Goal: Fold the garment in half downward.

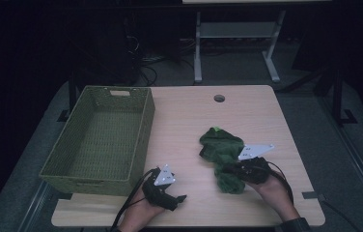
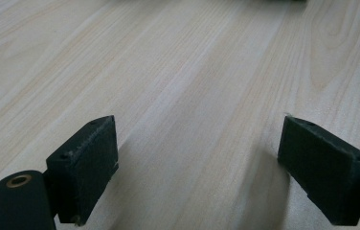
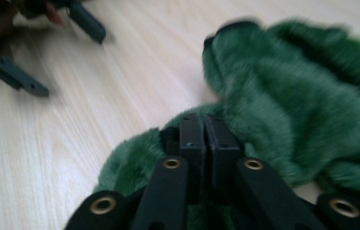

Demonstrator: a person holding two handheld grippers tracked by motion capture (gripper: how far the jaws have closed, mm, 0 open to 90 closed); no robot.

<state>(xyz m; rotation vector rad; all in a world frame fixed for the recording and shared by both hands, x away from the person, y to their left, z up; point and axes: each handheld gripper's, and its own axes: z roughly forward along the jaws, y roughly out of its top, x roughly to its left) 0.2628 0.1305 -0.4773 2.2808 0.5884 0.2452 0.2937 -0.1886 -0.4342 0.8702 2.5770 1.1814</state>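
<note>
A green fuzzy cloth [image 1: 220, 145] lies crumpled on the right half of the light wooden table [image 1: 184, 121]. My right gripper [image 1: 225, 168] comes in from the right at the cloth's narrow lower part. In the right gripper view its jaws [image 3: 203, 120] stand pressed together with their tips sunk in the cloth [image 3: 302, 105], and green pile bunches under them. My left gripper [image 1: 175, 202] rests near the table's front edge, left of the cloth. It is open with bare wood between its pads [image 2: 197, 158]. It also appears far off as the left gripper [image 3: 58, 50].
A green woven basket [image 1: 143, 135] with nothing in it stands on the table's left part, close behind my left hand. A round cable hole [image 1: 219, 98] sits near the far edge. Bare wood lies between basket and cloth.
</note>
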